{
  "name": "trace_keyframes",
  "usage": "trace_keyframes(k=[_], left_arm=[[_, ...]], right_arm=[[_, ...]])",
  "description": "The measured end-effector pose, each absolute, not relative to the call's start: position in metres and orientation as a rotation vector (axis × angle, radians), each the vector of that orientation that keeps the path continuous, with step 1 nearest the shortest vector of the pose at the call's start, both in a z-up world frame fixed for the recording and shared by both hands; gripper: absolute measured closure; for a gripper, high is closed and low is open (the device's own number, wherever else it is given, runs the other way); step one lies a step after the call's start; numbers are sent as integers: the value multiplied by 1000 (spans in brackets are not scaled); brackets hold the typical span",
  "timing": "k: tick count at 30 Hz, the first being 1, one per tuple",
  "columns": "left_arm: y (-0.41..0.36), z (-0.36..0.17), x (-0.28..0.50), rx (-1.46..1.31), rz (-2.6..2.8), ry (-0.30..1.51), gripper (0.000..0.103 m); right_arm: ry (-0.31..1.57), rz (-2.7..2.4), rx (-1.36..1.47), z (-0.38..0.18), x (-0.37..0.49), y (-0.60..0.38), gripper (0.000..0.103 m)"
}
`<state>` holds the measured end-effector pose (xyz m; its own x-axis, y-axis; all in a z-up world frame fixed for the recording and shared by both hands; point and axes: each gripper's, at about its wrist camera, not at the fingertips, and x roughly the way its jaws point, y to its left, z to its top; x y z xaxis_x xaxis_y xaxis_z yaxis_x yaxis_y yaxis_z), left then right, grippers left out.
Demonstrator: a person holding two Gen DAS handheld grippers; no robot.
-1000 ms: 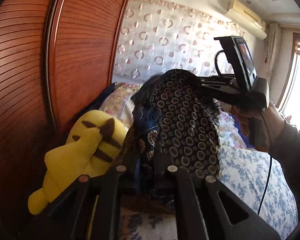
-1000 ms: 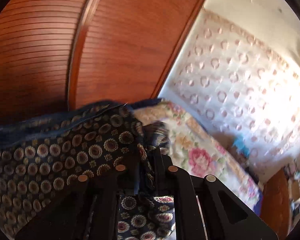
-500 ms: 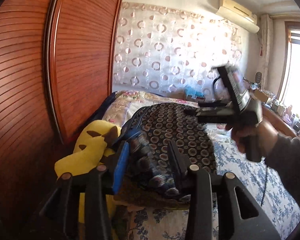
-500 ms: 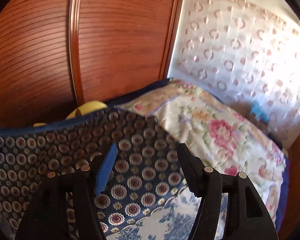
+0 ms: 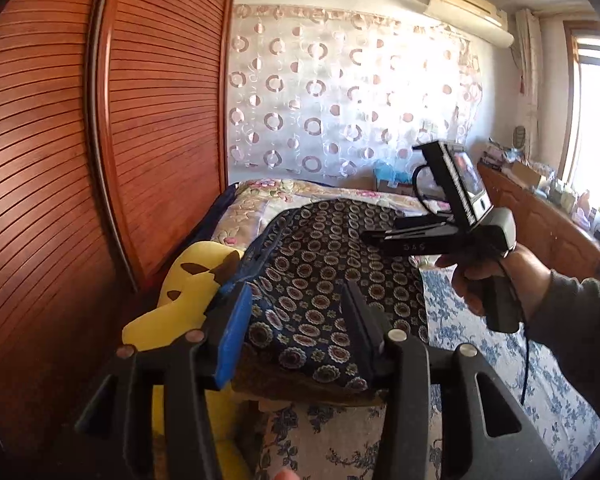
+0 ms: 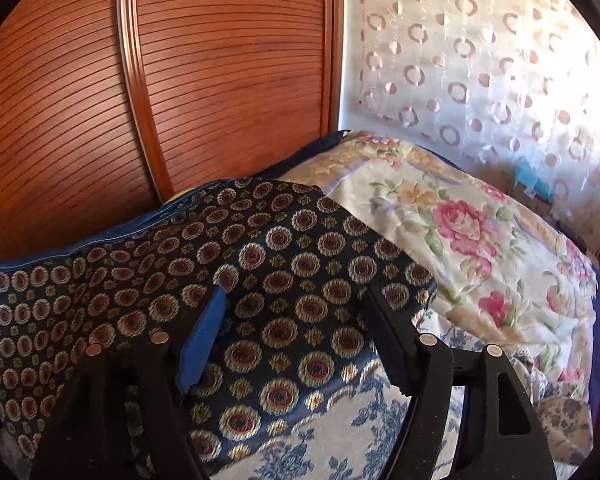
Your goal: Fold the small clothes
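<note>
Dark medallion-print garment (image 5: 332, 276) lies spread flat on the bed, over the blue floral sheet (image 5: 500, 360), with the rose-print quilt (image 6: 460, 232) beyond it. Left to right in your left wrist view: slatted wooden wardrobe door (image 5: 60, 160), yellow plush toy (image 5: 184, 292) touching the garment's left edge, then your left gripper (image 5: 296, 300), jaws just opening, parted partway, cloth visible in the gap but pads off it. Further right, your right gripper (image 5: 370, 236) hovers over the garment, gripped by your hand (image 5: 484, 280). Its own view shows jaws just opening, wide apart, nothing pinched.
</note>
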<state>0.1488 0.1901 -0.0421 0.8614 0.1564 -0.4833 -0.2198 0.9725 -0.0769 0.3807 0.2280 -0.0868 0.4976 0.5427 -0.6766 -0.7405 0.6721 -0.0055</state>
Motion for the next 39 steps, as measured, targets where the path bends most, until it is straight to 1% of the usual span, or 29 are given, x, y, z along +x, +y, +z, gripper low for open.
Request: trace_keyframes(k=[14,29,39], left_arm=[[137,-40,157,-70,171,535,57],[57,-49,139,-91,18,572,56],[5,-37,116,-50,-45,554,56]], right_arm=[[613,778,-257,-59,306,147,15],[588,612,-128,-53,216,10,14],[574,454,-71,-52,153,-66,14]])
